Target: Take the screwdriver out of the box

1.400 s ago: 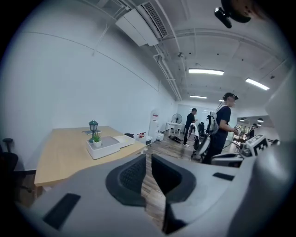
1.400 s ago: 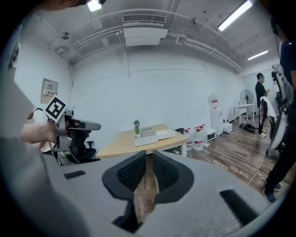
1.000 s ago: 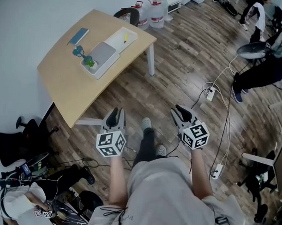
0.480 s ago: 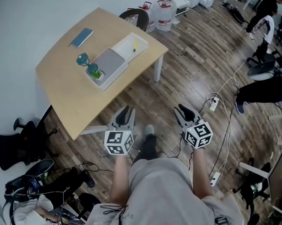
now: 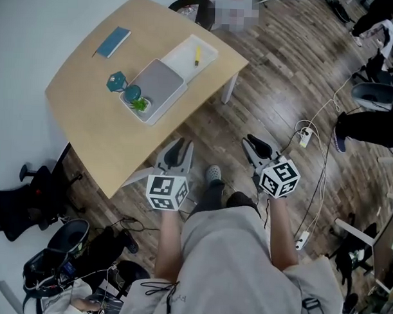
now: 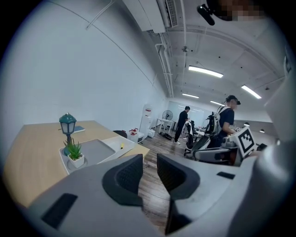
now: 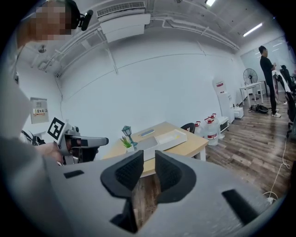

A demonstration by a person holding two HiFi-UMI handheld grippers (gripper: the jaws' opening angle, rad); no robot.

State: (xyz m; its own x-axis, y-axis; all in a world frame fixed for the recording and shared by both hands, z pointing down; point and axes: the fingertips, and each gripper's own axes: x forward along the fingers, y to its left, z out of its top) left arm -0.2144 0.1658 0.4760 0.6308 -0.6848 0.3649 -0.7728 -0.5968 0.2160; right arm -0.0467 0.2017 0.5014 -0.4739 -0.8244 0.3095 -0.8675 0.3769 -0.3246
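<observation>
A yellow-handled screwdriver (image 5: 197, 54) lies in an open white box (image 5: 184, 56) on the wooden table (image 5: 94, 127), beside a grey lid (image 5: 159, 81). Both grippers hang over the floor short of the table's near edge. My left gripper (image 5: 177, 151) is open with a narrow gap and nothing in it; in its own view (image 6: 149, 172) it points toward the box (image 6: 111, 144). My right gripper (image 5: 258, 149) is also open and empty; its jaws have just been closing. In the right gripper view (image 7: 149, 173) the box (image 7: 171, 137) sits far ahead.
A teal lantern (image 5: 115, 81), a small potted plant (image 5: 139, 104) and a blue book (image 5: 113, 41) share the table. Cables and a power strip (image 5: 305, 134) lie on the floor at right. A black chair (image 5: 14, 208) stands at left. People stand far off (image 6: 226, 125).
Both grippers have moved toward the table, which sits nearer and lower in the head view. The right jaws look slightly narrower. Nothing was taken hold of.
</observation>
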